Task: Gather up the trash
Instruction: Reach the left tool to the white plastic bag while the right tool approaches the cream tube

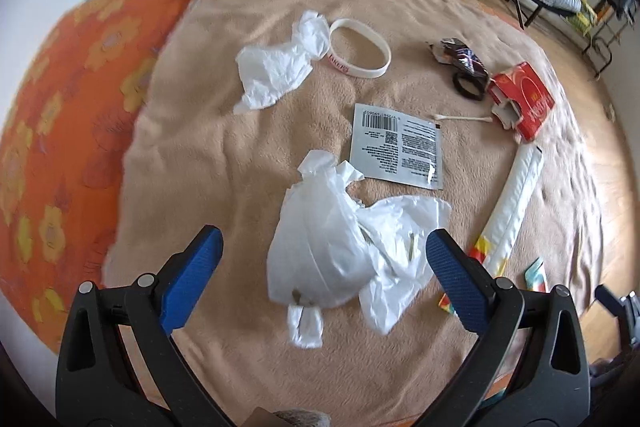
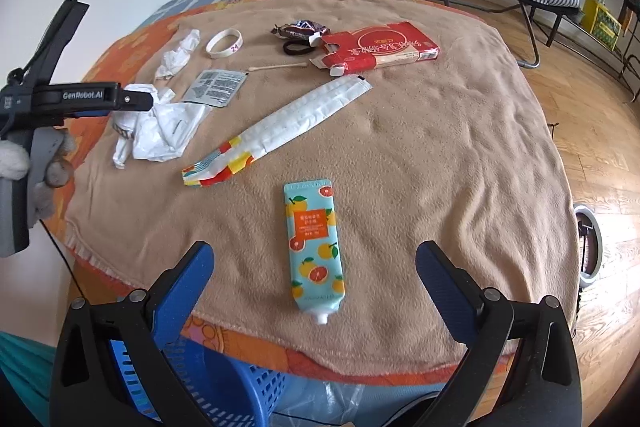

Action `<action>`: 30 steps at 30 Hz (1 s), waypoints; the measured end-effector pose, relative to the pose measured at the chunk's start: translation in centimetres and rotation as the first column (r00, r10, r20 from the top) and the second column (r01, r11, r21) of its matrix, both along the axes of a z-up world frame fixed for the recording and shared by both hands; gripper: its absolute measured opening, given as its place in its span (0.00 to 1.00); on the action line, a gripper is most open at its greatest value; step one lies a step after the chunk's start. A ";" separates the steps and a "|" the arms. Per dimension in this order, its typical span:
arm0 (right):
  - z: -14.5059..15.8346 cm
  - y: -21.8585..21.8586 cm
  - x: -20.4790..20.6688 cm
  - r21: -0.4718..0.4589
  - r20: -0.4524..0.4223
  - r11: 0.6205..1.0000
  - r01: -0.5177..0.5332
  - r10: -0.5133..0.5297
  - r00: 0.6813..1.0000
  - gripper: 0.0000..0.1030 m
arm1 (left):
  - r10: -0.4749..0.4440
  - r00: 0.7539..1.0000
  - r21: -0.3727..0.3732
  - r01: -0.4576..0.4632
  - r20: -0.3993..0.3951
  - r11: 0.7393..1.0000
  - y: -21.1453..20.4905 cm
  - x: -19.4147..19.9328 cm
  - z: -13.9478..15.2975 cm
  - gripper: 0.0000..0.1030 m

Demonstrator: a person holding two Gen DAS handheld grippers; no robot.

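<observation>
White crumpled tissues (image 1: pixel 352 247), two.

Both wrist views look down, sharing the blanket (image 1: pixel 280 115).

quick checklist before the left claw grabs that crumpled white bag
1. Left claw open: ok, blue fingers spread wide.
2. Bag between the fingers: ok in the left wrist view, it sits in the gap.
3. Claw low enough to pinch: cannot tell; in the right wrist view its tip is at the bag's top.
4. Nothing else in the grip path: ok, the sachet lies beyond the bag.
5. Right claw out of the way: ok, open above the tube.
6. Bin ready: ok, blue basket below the bed edge.
</observation>
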State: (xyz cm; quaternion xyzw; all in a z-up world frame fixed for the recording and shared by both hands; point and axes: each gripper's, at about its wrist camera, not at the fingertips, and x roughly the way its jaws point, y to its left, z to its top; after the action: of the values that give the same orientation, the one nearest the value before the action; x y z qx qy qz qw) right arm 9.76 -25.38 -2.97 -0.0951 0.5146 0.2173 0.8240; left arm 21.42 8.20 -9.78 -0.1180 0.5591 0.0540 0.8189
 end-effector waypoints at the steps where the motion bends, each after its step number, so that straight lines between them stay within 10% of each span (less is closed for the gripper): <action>1: -0.2 0.1 0.1 -0.007 0.000 1.000 -0.002 0.002 1.000 0.98 | 0.006 1.000 -0.002 -0.006 -0.006 1.000 0.2 0.1 -0.4 1.00; 30: -6.4 1.0 2.7 -0.127 -0.139 0.992 -0.011 -0.007 0.990 0.98 | -0.076 0.996 0.045 0.078 -0.048 0.996 0.6 0.5 -4.5 1.00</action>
State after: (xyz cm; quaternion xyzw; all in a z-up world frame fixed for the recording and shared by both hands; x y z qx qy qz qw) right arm 12.45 -24.43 -9.32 -0.1326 0.5834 0.1911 0.7782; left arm 21.91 8.84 -14.27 -0.0760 0.5808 0.0380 0.8096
